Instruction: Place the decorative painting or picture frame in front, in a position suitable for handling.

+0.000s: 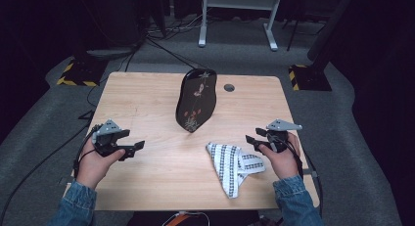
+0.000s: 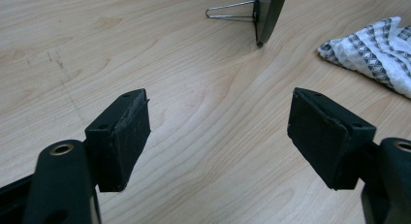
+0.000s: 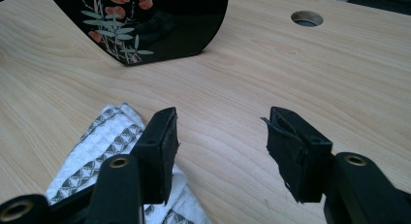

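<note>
Just beside the right gripper (image 1: 254, 140), jaws apart and empty like the left gripper's (image 1: 133, 148), the cloth (image 1: 234, 163) was best pinched at its near edge.

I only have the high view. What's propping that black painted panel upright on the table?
Observer: A thin wire stand behind the black panel. The left gripper view shows it resting on the table.
Operator: Are my right tongs lined up on the patterned cloth?
Observer: Only partly. In the right gripper view one jaw overlaps the cloth's edge, and there is bare wood between the open jaws. I cannot tell whether that jaw touches the cloth.
</note>
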A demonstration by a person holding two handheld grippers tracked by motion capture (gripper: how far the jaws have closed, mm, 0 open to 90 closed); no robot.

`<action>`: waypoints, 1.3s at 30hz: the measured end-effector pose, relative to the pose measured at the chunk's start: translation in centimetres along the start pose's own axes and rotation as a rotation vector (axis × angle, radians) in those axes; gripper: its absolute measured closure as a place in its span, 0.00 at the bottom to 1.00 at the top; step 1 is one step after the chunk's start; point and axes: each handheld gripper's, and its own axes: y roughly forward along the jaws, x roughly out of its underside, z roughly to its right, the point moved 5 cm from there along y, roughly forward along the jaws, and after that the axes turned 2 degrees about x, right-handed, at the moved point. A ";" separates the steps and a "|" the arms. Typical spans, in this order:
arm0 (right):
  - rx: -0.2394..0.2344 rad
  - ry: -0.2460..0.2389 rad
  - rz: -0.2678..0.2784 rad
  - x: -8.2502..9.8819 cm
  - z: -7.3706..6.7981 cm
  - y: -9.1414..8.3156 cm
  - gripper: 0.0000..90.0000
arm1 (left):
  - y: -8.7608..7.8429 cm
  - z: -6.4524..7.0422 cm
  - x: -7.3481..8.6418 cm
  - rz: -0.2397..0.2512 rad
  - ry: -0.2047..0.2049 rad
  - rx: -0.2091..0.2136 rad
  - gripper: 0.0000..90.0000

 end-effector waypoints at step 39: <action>0.044 -0.027 -0.012 1.8 -0.6 -3.0 0.49 | 5.3 2.9 -11.3 0.136 0.043 0.078 0.31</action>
